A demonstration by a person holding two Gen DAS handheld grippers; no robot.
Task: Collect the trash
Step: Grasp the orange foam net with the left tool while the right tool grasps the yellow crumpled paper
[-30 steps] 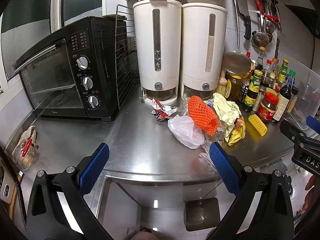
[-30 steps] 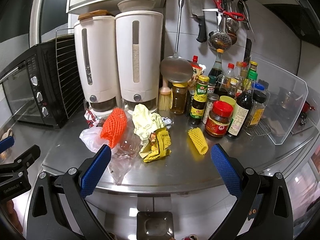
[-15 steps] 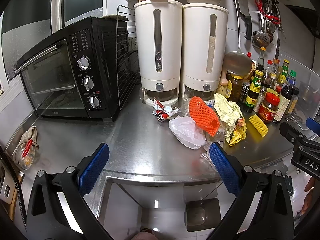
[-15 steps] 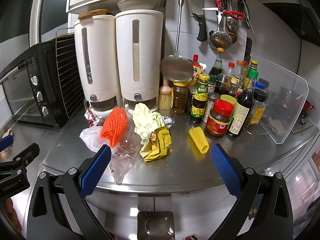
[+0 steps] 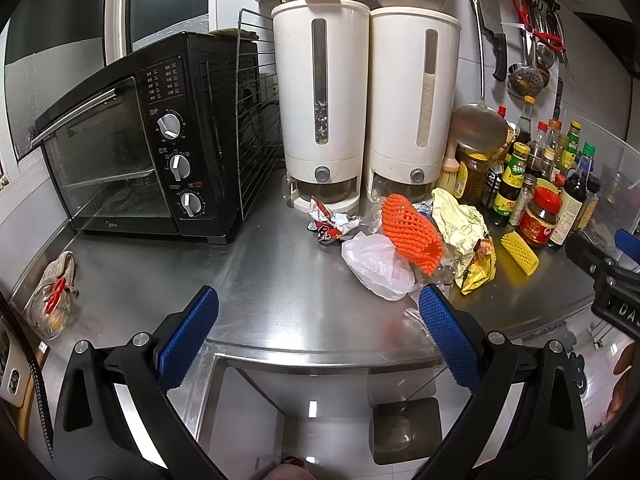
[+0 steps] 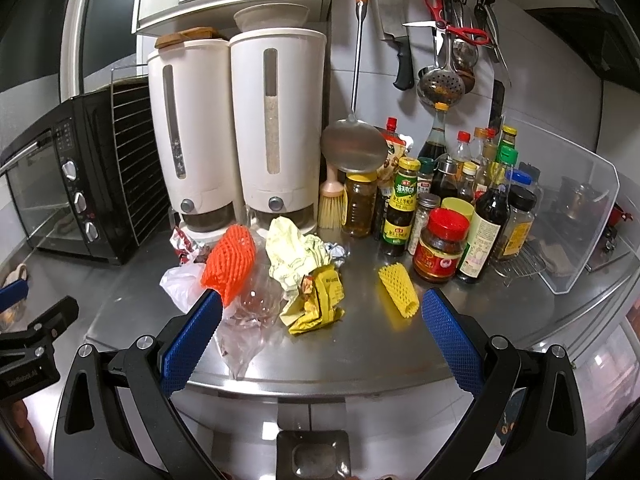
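Note:
Trash lies in a heap on the steel counter [image 5: 280, 280]: an orange foam net [image 5: 412, 232] [image 6: 230, 264], a white plastic bag [image 5: 376, 264], a pale crumpled paper [image 6: 296, 252], a yellow wrapper [image 6: 320, 300], a red-silver foil wrapper [image 5: 328, 224], clear plastic film [image 6: 248, 320] and a yellow foam net [image 6: 400, 292] apart to the right. My left gripper [image 5: 316, 328] is open and empty, near the counter's front edge, left of the heap. My right gripper [image 6: 320, 328] is open and empty, in front of the yellow wrapper.
A black toaster oven [image 5: 132, 152] stands at the left. Two white grain dispensers [image 6: 240, 132] stand behind the trash. Sauce bottles and jars [image 6: 460, 208] crowd the right. Utensils [image 6: 444, 60] hang on the wall. A cloth [image 5: 56, 280] lies far left.
Both grippers have edged slightly forward toward the counter. The trash has not moved.

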